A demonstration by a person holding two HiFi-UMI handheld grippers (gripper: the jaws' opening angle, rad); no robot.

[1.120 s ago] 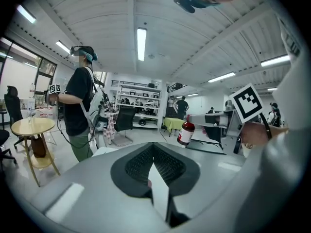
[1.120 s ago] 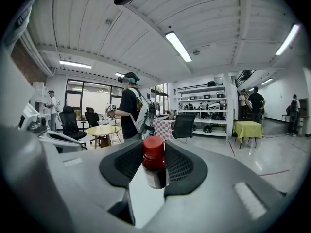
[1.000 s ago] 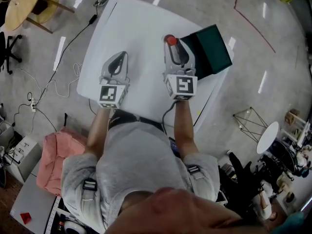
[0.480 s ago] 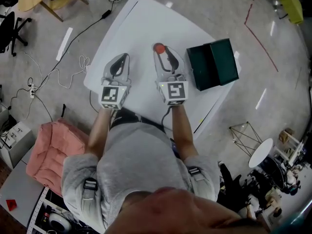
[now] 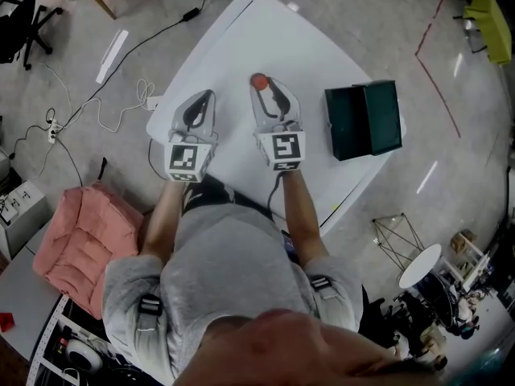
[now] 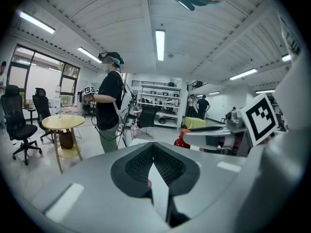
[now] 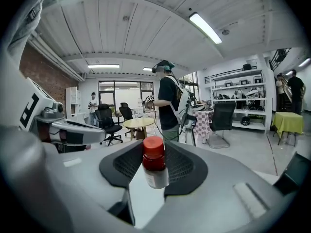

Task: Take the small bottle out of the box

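A small bottle (image 5: 258,80) with a red cap and white label is clamped between the pads of my right gripper (image 5: 263,88), held over the middle of the white table (image 5: 241,39). In the right gripper view the bottle (image 7: 154,165) stands upright between the dark pads, with the right gripper (image 7: 154,154) shut on it. The dark green box (image 5: 364,119) lies open near the table's right edge, well to the right of the bottle. My left gripper (image 5: 205,96) hovers beside the right one, empty, and its pads (image 6: 146,161) meet at the tip.
Cables (image 5: 105,103) trail over the floor left of the table. A pink cushion (image 5: 76,236) lies at the lower left. A person (image 7: 167,106) wearing a headset stands beyond the table, near a round wooden table (image 7: 138,124) and office chairs.
My right gripper has carried the bottle leftward, away from the green box, to the table's middle. The left gripper has hardly moved.
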